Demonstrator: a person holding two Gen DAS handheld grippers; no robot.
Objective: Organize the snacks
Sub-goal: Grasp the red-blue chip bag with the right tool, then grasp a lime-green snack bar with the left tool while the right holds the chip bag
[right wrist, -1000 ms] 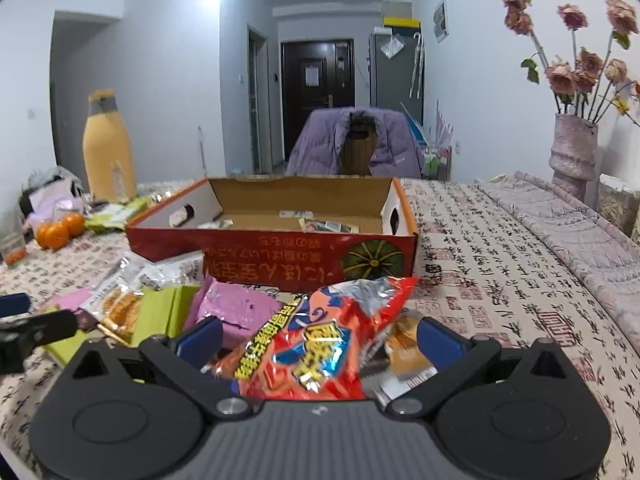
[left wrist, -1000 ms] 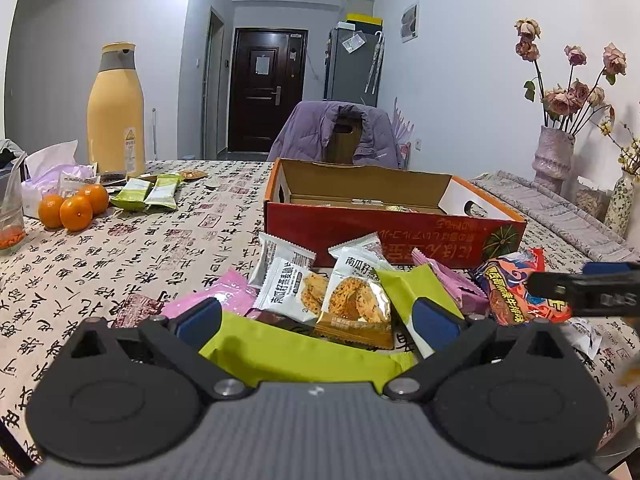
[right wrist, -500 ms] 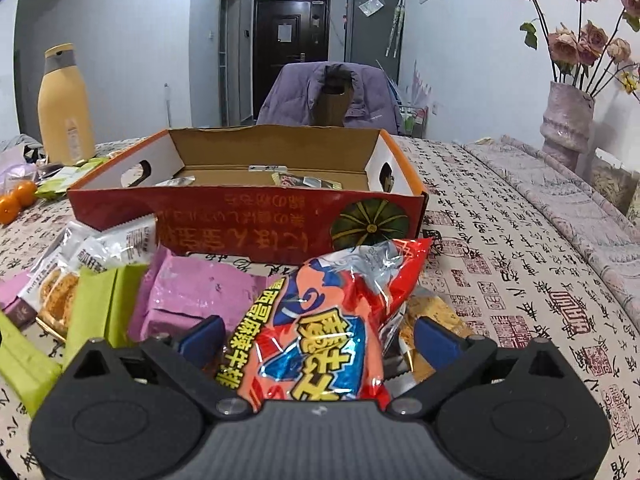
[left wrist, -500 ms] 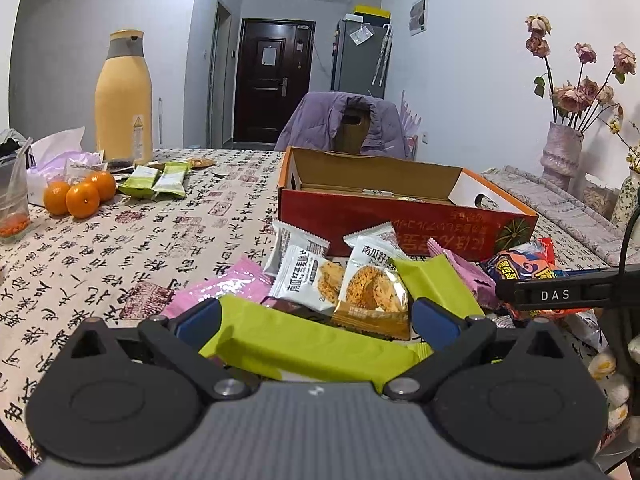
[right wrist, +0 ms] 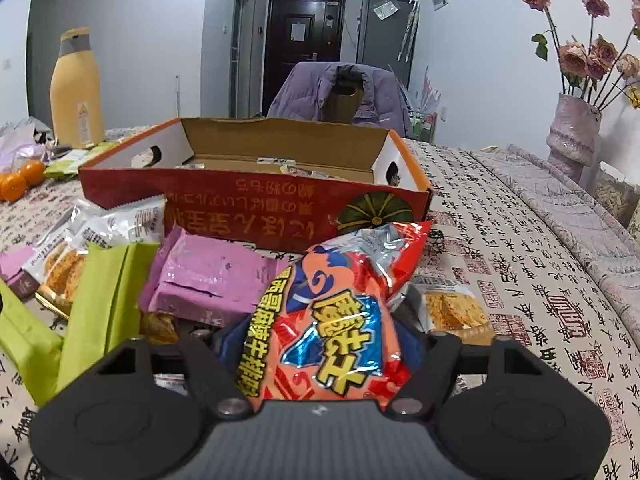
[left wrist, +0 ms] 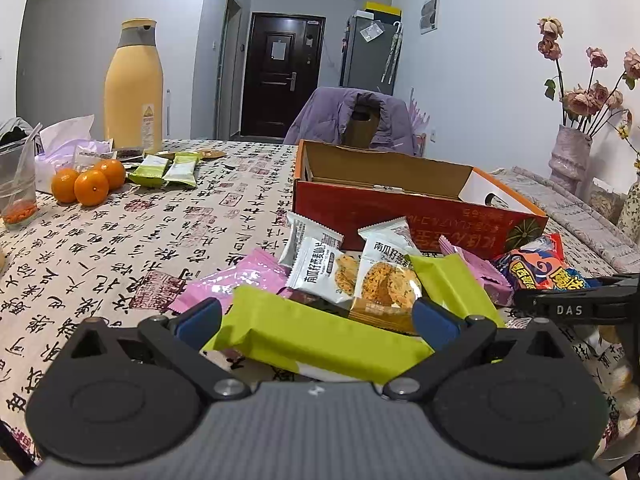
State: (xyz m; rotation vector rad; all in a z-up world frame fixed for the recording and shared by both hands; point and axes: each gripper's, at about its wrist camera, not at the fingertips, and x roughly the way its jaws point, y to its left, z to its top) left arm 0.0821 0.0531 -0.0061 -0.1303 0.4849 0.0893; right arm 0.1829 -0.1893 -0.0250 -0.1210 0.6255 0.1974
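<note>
A green snack bar (left wrist: 320, 332) lies on the patterned tablecloth between the fingers of my left gripper (left wrist: 316, 316), which stands open around it without pressing. My right gripper (right wrist: 318, 340) has its jaws closing, and its pads touch both sides of a red and blue snack bag (right wrist: 332, 320). In the left wrist view that bag (left wrist: 536, 272) and a black finger of the right gripper (left wrist: 576, 308) show at the right. Behind the loose pile of white cracker packets (left wrist: 320, 268) and pink packets (right wrist: 208, 280) stands an open red cardboard box (right wrist: 256, 208) with a few flat packets inside.
A tall yellow bottle (left wrist: 134, 92), three oranges (left wrist: 92, 182), a plastic cup (left wrist: 16, 184) and two green packets (left wrist: 166, 168) sit far left. A vase of dried roses (left wrist: 570, 156) stands at the right. A chair with a purple jacket (left wrist: 352, 120) is behind the box.
The right gripper moved in over the red snack bag and its fingers closed from wide apart onto the bag's sides. The left gripper stayed open around the green bar.
</note>
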